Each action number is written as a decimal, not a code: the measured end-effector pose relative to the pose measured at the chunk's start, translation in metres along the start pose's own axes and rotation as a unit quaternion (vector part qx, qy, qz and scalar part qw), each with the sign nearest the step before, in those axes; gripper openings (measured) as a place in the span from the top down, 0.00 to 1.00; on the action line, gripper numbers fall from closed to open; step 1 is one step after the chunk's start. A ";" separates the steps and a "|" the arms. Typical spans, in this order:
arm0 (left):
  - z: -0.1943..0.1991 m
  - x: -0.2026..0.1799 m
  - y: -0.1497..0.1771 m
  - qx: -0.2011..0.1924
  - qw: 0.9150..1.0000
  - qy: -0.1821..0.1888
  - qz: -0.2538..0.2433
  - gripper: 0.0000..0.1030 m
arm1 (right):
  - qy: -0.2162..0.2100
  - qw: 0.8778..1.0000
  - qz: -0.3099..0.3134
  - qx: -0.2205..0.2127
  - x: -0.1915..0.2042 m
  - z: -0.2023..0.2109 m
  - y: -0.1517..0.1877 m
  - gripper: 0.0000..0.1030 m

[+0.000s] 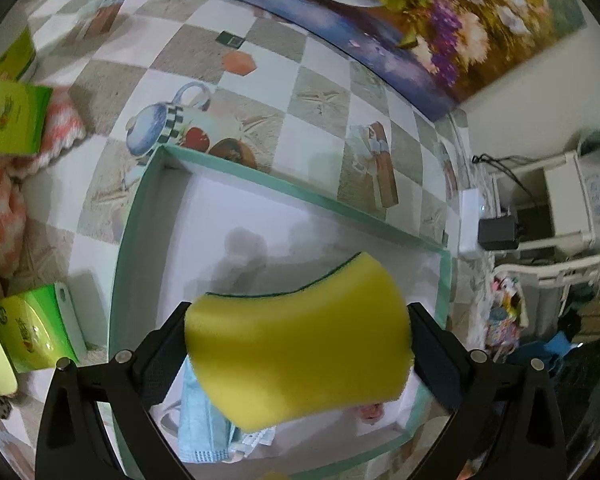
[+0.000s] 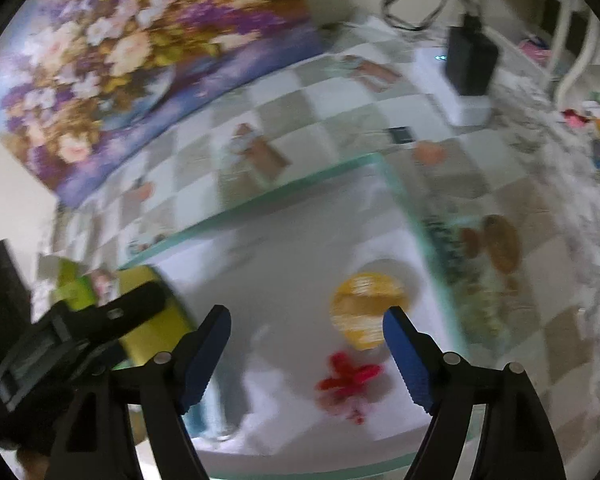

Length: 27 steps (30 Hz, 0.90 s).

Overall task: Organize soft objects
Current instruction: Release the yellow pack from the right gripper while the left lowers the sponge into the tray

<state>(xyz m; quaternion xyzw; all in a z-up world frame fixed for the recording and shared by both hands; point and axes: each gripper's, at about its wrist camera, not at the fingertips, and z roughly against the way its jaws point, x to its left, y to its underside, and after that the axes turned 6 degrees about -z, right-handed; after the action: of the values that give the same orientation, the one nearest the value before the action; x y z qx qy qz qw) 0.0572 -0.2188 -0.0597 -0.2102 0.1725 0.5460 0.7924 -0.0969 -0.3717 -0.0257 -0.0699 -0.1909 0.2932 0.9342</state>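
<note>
Yellow foam sponge, waisted, green-backed, pinched in left tongs; right tongs agape, empty.

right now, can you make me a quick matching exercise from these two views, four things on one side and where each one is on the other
Things:
1. yellow sponge
2. blue face mask
3. orange hexagon piece
4. green carton

Places:
A. lying in the white tray, below the sponge
B. on the checked tablecloth, beyond the tray's far rim
C. clamped between the jaws of the left gripper
D. at the left edge of the left wrist view, by the orange and white knit cloth

Pairs: 1-C, 2-A, 3-B, 4-D
</note>
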 end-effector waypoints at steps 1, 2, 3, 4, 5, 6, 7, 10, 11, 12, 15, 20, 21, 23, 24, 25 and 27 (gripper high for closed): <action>0.000 0.002 0.000 0.000 1.000 0.005 0.008 0.02 | -0.008 1.000 0.005 0.002 0.004 -0.001 0.001 0.21; 0.001 0.003 -0.001 0.000 1.000 0.013 0.016 0.02 | -0.014 1.000 0.011 0.004 0.008 -0.001 0.002 0.21; 0.002 0.006 -0.001 0.001 1.000 0.018 0.026 0.02 | -0.016 1.000 0.014 0.005 0.010 -0.002 0.003 0.21; 0.002 0.007 -0.001 0.000 0.999 0.017 0.032 0.02 | -0.020 1.000 0.018 0.006 0.013 -0.003 0.004 0.21; 0.002 0.009 -0.001 -0.001 0.999 0.017 0.037 0.02 | -0.022 1.000 0.020 0.006 0.016 -0.003 0.005 0.21; 0.003 0.012 -0.001 -0.001 0.999 0.022 0.045 0.02 | -0.029 0.999 0.020 0.007 0.017 -0.003 0.006 0.21; 0.003 0.013 -0.001 -0.001 0.998 0.026 0.050 0.02 | -0.036 0.999 0.020 0.008 0.018 -0.003 0.006 0.21; 0.001 0.018 -0.001 0.002 0.997 0.033 0.064 0.02 | -0.055 0.998 0.017 0.009 0.020 -0.001 0.006 0.21; 0.001 0.018 0.000 0.002 0.997 0.034 0.065 0.02 | -0.060 0.998 0.017 0.009 0.021 0.000 0.007 0.21; 0.000 0.018 0.000 0.004 0.997 0.032 0.065 0.02 | -0.064 0.998 0.018 0.009 0.023 0.000 0.007 0.21; 0.000 0.018 0.000 0.004 0.998 0.025 0.065 0.02 | -0.065 0.997 0.029 0.012 0.028 0.000 0.009 0.21; -0.002 0.020 0.001 0.005 0.997 0.024 0.071 0.02 | -0.074 0.997 0.028 0.015 0.027 0.002 0.008 0.21; -0.002 0.021 0.001 0.006 0.997 0.025 0.072 0.02 | -0.075 0.997 0.028 0.015 0.027 0.003 0.008 0.21; -0.001 0.020 0.001 0.006 0.997 0.025 0.073 0.02 | -0.075 0.997 0.031 0.014 0.028 0.004 0.009 0.21; -0.001 0.020 0.001 0.005 0.997 0.024 0.073 0.02 | -0.076 0.996 0.034 0.015 0.029 0.004 0.009 0.21; -0.001 0.020 0.001 0.005 0.997 0.023 0.073 0.02 | -0.078 0.996 0.036 0.015 0.030 0.004 0.010 0.21; -0.001 0.021 0.001 0.005 0.997 0.022 0.077 0.02 | -0.077 0.996 0.038 0.016 0.031 0.003 0.010 0.21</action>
<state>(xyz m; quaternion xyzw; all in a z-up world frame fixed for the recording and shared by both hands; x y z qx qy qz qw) 0.0634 -0.2023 -0.0715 -0.2041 0.2080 0.5996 0.7454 -0.0798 -0.3454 -0.0150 -0.0392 -0.2553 0.3356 0.9059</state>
